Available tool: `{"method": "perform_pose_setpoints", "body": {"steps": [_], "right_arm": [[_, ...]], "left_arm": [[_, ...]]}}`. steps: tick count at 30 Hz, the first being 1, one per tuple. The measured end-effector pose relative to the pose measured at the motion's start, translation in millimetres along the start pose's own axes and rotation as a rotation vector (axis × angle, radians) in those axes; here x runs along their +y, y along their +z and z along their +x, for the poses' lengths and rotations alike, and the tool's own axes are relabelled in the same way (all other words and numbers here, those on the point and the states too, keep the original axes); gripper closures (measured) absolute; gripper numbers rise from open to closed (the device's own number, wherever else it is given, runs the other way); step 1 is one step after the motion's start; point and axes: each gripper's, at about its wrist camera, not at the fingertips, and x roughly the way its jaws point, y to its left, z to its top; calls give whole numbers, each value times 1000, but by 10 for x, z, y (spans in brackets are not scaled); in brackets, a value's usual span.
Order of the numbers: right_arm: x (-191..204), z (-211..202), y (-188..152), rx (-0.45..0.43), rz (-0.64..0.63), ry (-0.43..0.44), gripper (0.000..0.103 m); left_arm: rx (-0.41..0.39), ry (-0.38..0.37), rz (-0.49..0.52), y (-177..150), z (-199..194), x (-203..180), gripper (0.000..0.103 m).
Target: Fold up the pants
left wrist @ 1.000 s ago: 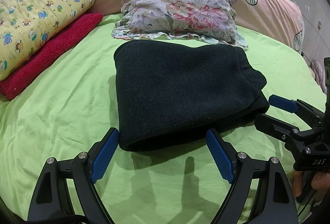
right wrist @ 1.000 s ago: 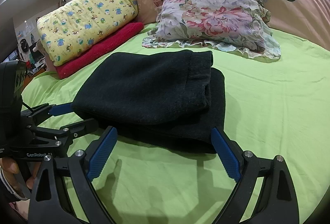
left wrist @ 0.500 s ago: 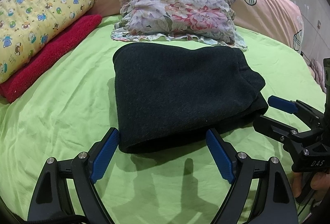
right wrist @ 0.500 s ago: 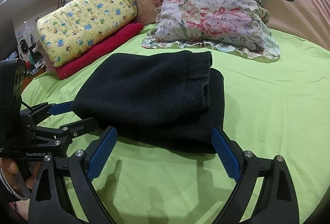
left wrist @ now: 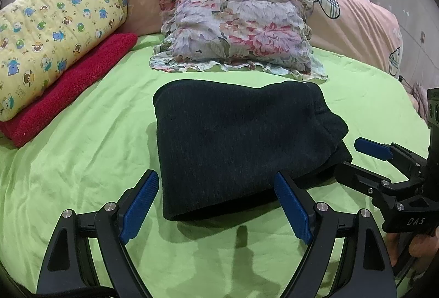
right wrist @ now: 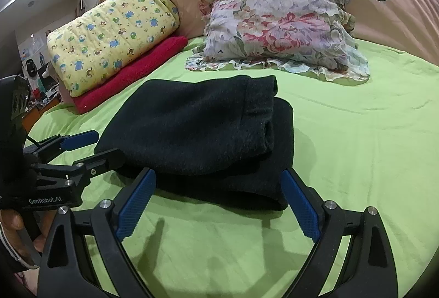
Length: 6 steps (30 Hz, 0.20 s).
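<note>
Just short of the folded dark pants [left wrist: 241, 144], the left gripper [left wrist: 216, 198] stood wide open, holding nothing. Likewise the right gripper [right wrist: 218, 195] gaped empty at the bundle's other near corner. Those pants lay on the green sheet [left wrist: 82, 150], below a floral pillow [left wrist: 238, 29].

You've eased your left gripper [left wrist: 216, 188] back a touch, so the pants [left wrist: 241, 144] now sit slightly lower in its view, drifting toward 6 o'clock; the near hem slips between the fingertips.
</note>
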Motion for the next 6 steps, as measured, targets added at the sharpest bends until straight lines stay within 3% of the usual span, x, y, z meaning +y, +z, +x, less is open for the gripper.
{"method": "perform_pose_setpoints", "body": {"steps": [6], "right_arm": [[-33,16,21,8,21,-14,10]], "left_arm": [[30,-4,-22,18,41,51,16]]}}
